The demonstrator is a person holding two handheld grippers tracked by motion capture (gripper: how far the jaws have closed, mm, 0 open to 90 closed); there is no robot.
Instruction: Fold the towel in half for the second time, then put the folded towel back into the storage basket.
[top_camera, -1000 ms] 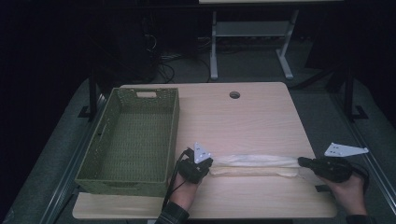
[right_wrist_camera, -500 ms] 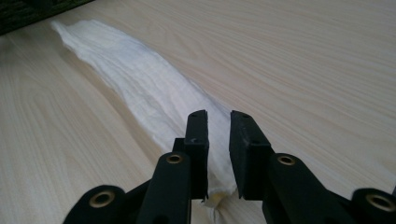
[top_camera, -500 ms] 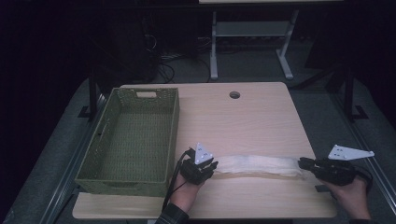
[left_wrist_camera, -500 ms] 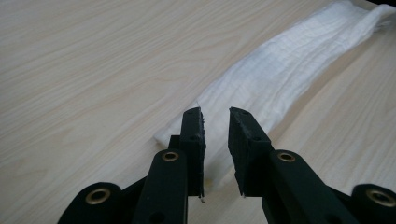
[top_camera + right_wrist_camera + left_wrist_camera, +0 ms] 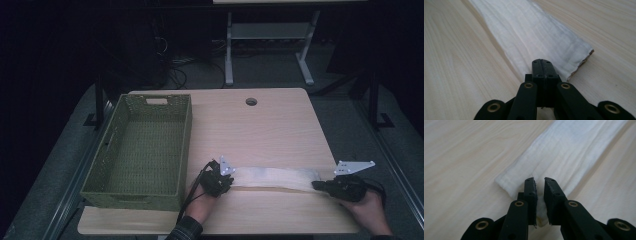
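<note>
A white cloth (image 5: 275, 177), folded into a long strip, lies flat across the near part of the wooden table (image 5: 260, 130). My left gripper (image 5: 231, 181) is at the strip's left end. Its jaws have just been closing and stand a narrow gap apart, with a bunch of the cloth (image 5: 574, 152) pinched between them (image 5: 539, 181). My right gripper (image 5: 316, 185) is at the right end. Its jaws (image 5: 541, 61) are pressed tight together on the near corner of the cloth (image 5: 529, 30).
A green woven basket (image 5: 185, 145) stands on the left part of the table, just left of my left hand, and holds nothing. A round cable hole (image 5: 251, 101) sits near the far edge. Bare tabletop lies beyond the cloth.
The cloth hung slightly bunched between the grippers; it now lies wider and flatter on the table. My right hand has drifted a little toward the near edge.
</note>
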